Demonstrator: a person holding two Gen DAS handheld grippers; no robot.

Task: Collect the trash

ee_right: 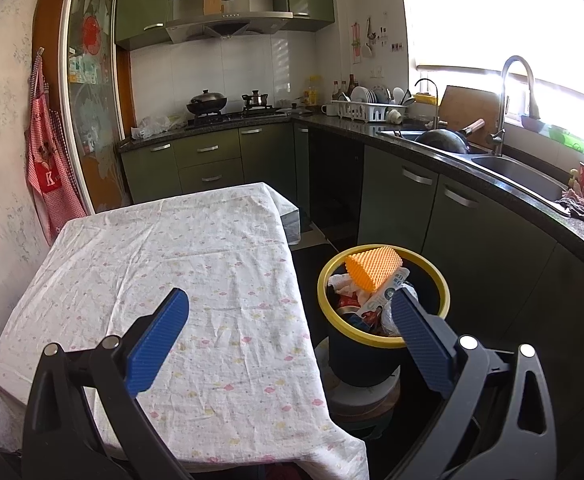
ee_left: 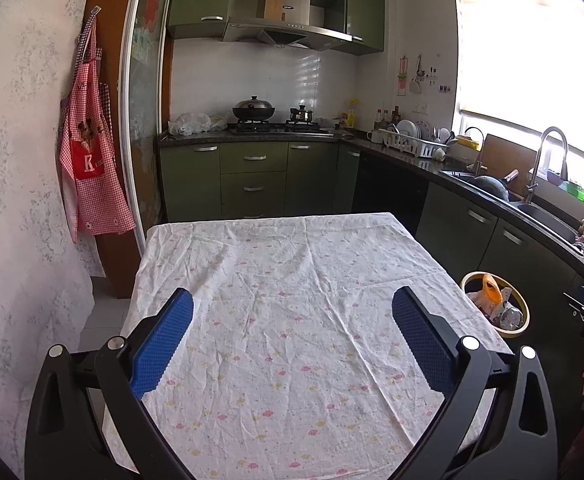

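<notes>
A dark bin with a yellow rim (ee_right: 383, 340) stands beside the table's right edge; it also shows in the left wrist view (ee_left: 521, 328). It holds an orange foam piece (ee_right: 371, 266), wrappers and crumpled paper. My left gripper (ee_left: 292, 338) is open and empty above the table with the white flowered cloth (ee_left: 288, 280). My right gripper (ee_right: 292, 338) is open and empty, straddling the table's right edge (ee_right: 299, 320), its right finger (ee_right: 419, 332) in front of the bin. No trash shows on the cloth.
Green kitchen cabinets (ee_left: 252, 176) with a stove and wok (ee_left: 254, 112) stand beyond the table. A counter with a dish rack (ee_right: 367, 110), sink (ee_right: 523, 178) and tap runs along the right. A red checked apron (ee_left: 90, 160) hangs on the left wall.
</notes>
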